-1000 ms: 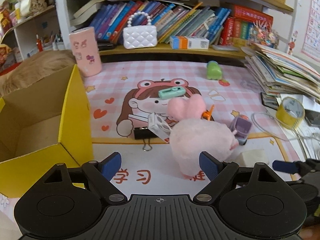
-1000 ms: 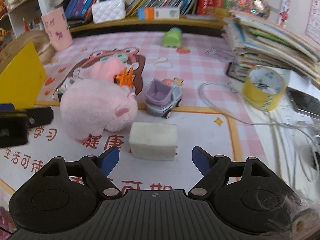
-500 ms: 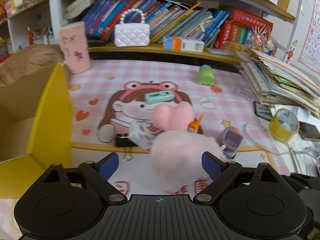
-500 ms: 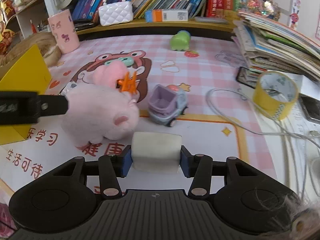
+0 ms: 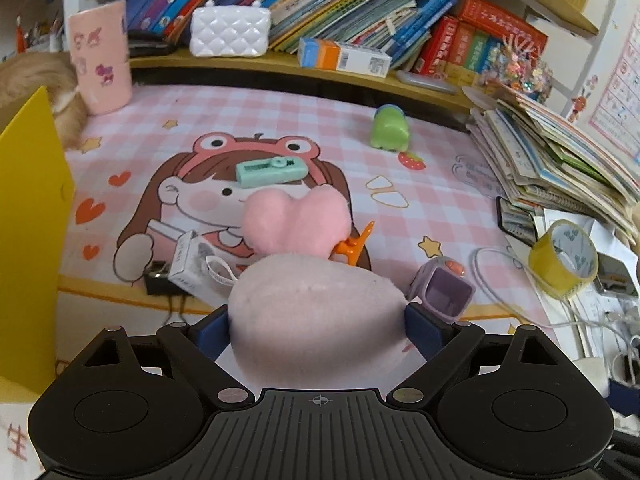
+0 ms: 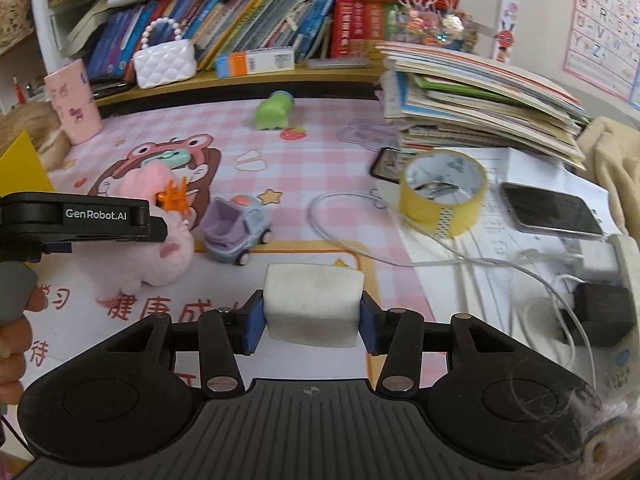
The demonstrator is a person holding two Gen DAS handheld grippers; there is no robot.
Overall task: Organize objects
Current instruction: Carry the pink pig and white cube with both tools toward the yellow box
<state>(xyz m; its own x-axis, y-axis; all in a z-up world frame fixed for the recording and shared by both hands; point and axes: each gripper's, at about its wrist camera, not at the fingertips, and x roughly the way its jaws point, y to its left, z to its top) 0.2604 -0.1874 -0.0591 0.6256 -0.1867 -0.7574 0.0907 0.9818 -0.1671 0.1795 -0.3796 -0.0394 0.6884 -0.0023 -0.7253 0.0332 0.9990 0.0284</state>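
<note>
Both grabs are on, the left gripper [image 5: 318, 328] squeezing the pink plush [image 5: 316, 312] and the right gripper [image 6: 312, 328] pinching the white sponge block [image 6: 314, 304] above the mat, while toy car [image 6: 236, 230], clip [image 5: 354, 242] and green toy [image 5: 388, 130] await the yellow box [image 5: 28, 216].

Crowded bookshelf [image 5: 360, 20] behind pink-checked desk mat [image 5: 440, 216]

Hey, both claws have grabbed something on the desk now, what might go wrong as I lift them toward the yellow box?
1. The left claw pinches the pink plush by its soft body; it may squash and slip out.
2. The orange clip and the small white box sit right against the plush, so lifting may drag or tip them.
3. The right claw holds the white block only near its tips, so it may twist loose.
</note>
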